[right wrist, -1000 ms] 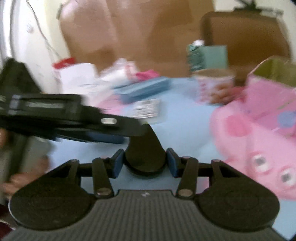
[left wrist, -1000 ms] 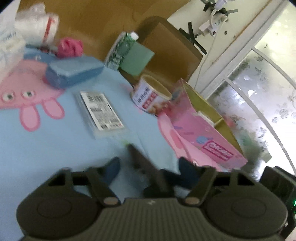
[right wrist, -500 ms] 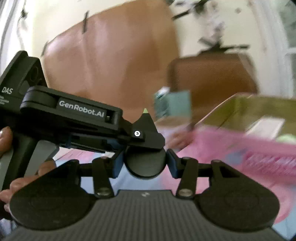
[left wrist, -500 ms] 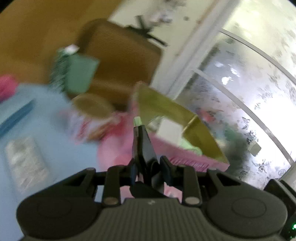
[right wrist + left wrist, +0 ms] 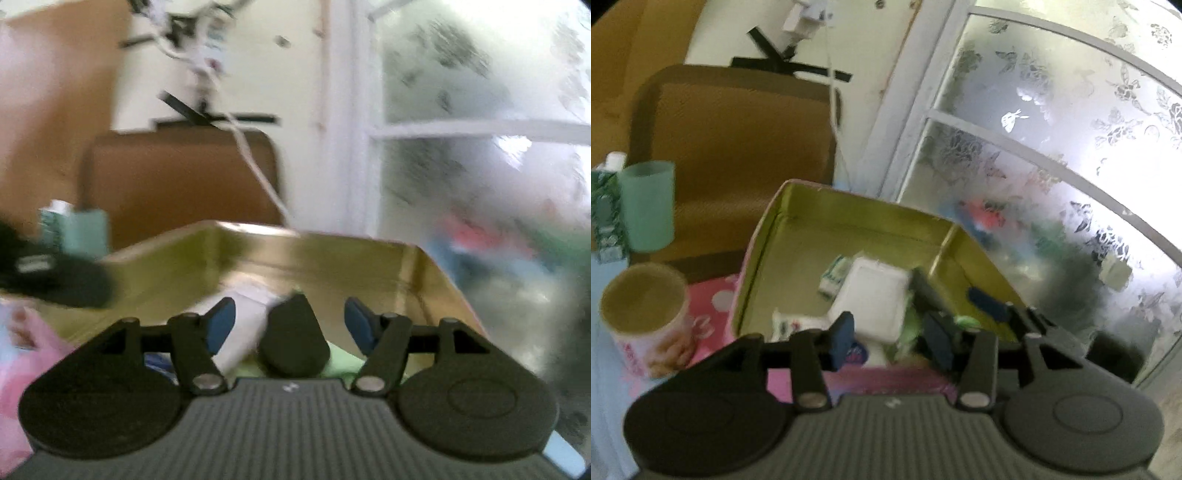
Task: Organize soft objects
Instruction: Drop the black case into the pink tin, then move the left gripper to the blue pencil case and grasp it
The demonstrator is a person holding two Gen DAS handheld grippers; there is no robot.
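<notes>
A pink box with a gold inside [image 5: 849, 229] stands open under both grippers; it also shows in the right wrist view [image 5: 332, 258]. In it lie a white flat pack [image 5: 875, 295], a small green-and-white packet [image 5: 833, 275], a printed white packet [image 5: 792, 325] and something light green [image 5: 964, 321]. My left gripper [image 5: 890, 339] is open over the box. My right gripper [image 5: 291, 325] is open over the box too, with a dark flat object [image 5: 293, 339] falling or lying between its fingers, above the white pack [image 5: 240, 332] and green item [image 5: 343, 363].
A paper cup [image 5: 646, 317] stands left of the box on the blue cloth. A teal cup [image 5: 646, 205] and a patterned bottle [image 5: 605, 218] stand behind it, before a brown chair back [image 5: 738, 147]. A frosted window [image 5: 1071, 147] fills the right.
Both grippers moved from the blue cloth up and right to over the open box. Both were shut on a dark flat object between them; now both are open and it sits loose over the box.
</notes>
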